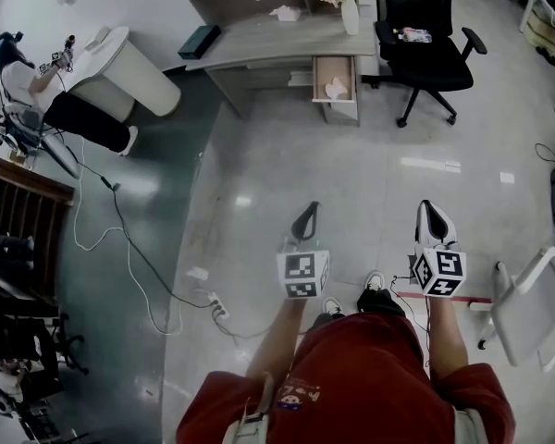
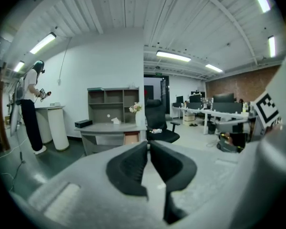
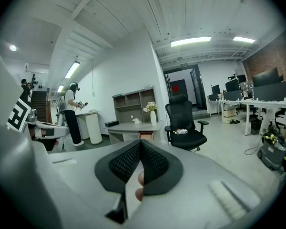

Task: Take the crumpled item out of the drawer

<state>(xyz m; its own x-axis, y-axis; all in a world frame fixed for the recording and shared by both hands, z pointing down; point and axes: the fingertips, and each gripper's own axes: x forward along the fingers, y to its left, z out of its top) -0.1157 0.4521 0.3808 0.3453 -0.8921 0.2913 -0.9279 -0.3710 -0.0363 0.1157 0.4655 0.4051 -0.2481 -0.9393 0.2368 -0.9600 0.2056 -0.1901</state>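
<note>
Left gripper [image 1: 309, 208] and right gripper [image 1: 431, 207], fingers [image 2: 128, 168] together, face open floor [image 1: 351, 169] before drawer [image 1: 333, 65].

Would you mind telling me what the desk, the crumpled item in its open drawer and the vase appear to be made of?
Desk: likely laminated board, matte grey top, even and grainless. Crumpled item: looks like white paper or tissue, from its creased, irregular folds. Vase: probably ceramic or glass, smooth opaque white; too small to tell.
</note>
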